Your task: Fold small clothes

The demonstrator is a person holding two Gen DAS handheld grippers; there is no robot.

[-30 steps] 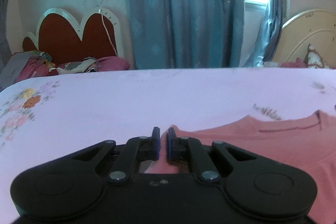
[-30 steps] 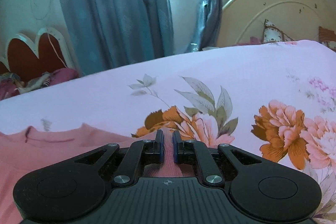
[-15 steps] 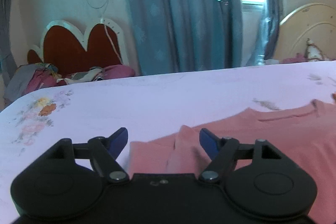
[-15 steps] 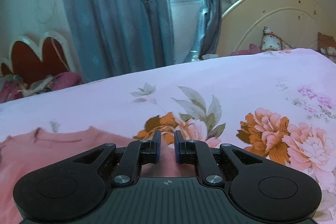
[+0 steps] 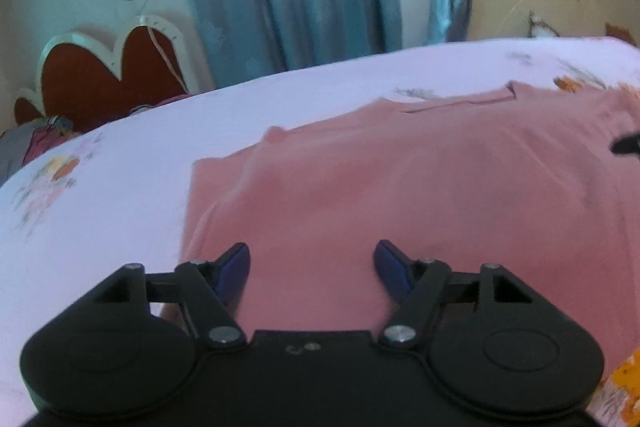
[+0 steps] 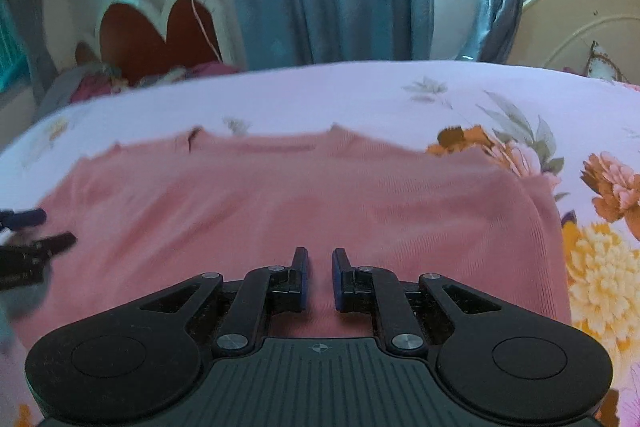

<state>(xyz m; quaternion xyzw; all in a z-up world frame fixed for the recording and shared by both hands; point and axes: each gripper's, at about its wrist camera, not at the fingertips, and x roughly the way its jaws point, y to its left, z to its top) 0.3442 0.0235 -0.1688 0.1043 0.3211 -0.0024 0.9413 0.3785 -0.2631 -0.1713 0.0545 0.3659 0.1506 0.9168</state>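
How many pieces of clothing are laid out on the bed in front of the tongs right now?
1: a pink top, lying flat on the floral bedsheet, neckline toward the curtains. More fabric is heaped by the red headboard, too blurred to count.

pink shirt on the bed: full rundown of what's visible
The pink shirt is a plain salmon-pink top in a fine ribbed knit, lying flat on the floral bedsheet with its neckline toward the far side. Its sleeve on the left gripper's side is folded in over the body; the opposite edge also looks turned in. The left gripper, open, and the right gripper, nearly shut, hang over its near part; neither visibly grips it.
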